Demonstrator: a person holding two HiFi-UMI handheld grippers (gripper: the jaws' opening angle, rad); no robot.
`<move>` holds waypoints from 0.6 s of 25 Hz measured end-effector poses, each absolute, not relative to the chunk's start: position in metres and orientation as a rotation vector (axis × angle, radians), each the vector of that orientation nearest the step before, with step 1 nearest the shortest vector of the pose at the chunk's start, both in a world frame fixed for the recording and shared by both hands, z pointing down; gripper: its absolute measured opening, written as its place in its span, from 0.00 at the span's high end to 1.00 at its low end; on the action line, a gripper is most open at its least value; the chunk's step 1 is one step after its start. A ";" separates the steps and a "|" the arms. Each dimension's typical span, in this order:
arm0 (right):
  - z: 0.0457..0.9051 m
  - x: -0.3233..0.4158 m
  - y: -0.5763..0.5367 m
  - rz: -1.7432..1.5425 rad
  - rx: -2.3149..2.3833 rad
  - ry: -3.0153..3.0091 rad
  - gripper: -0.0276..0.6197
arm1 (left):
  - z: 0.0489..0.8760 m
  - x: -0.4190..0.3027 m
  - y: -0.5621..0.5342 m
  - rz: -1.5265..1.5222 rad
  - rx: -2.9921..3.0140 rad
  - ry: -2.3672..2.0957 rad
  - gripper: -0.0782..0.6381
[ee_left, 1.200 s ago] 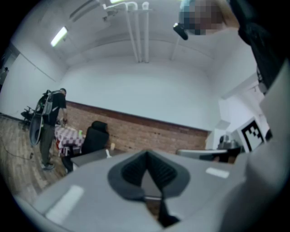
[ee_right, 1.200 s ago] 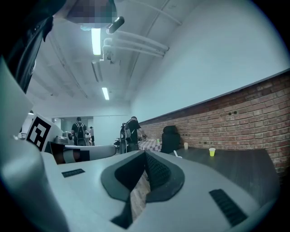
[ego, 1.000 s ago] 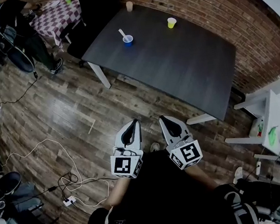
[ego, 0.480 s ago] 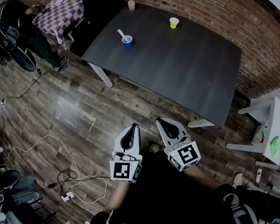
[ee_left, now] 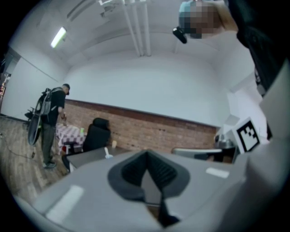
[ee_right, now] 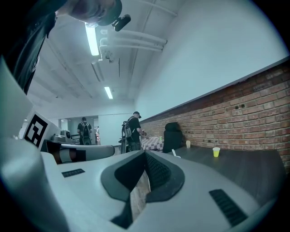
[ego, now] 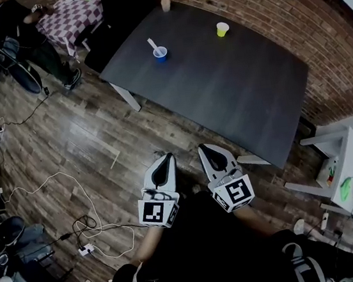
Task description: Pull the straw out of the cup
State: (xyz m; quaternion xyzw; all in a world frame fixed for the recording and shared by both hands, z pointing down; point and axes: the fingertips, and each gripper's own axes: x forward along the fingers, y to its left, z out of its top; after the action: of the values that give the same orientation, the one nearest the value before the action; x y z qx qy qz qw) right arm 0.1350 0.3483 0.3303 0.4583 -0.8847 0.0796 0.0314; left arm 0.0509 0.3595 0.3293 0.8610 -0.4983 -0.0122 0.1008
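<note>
The fingers of the left gripper (ego: 164, 162) are seen pressed together at their tips, and nothing is held between them. The fingers of the right gripper (ego: 207, 150) are likewise closed tip to tip on nothing. Both grippers are held side by side, close to the body and above the wooden floor (ego: 66, 138), well apart from the table.

The blue cup (ego: 160, 53) is set near the far left corner of the dark table (ego: 221, 86), with the white straw (ego: 152, 43) standing in it and leaning to the left. A yellow cup (ego: 222, 29) and a pale cup (ego: 165, 4) are placed farther along the same table, near the brick wall (ego: 262, 9). A black chair (ego: 117, 9) and a small checkered table (ego: 73, 15) are found beyond the table's left end, and cables (ego: 53, 185) are strewn over the floor.

A standing person (ee_left: 52, 120) is partly cut off in the head view. From the left gripper view only the straw can be made out; the cup is too small to tell.
</note>
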 end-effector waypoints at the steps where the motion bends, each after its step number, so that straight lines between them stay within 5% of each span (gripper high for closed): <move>1: 0.331 0.134 0.341 0.244 1.421 -2.719 0.95 | 0.329 0.050 0.350 -0.044 2.549 -1.466 0.88; 15: 0.320 0.085 0.199 0.227 1.543 -2.618 0.95 | 0.315 -0.002 0.192 -0.095 2.608 -1.345 0.88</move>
State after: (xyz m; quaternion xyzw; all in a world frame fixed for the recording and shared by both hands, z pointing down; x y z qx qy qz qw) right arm 0.0851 0.1991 0.3199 0.5058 -0.8581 0.0745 0.0472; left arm -0.0015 0.1919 0.3146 0.8836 -0.4558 -0.0320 0.1025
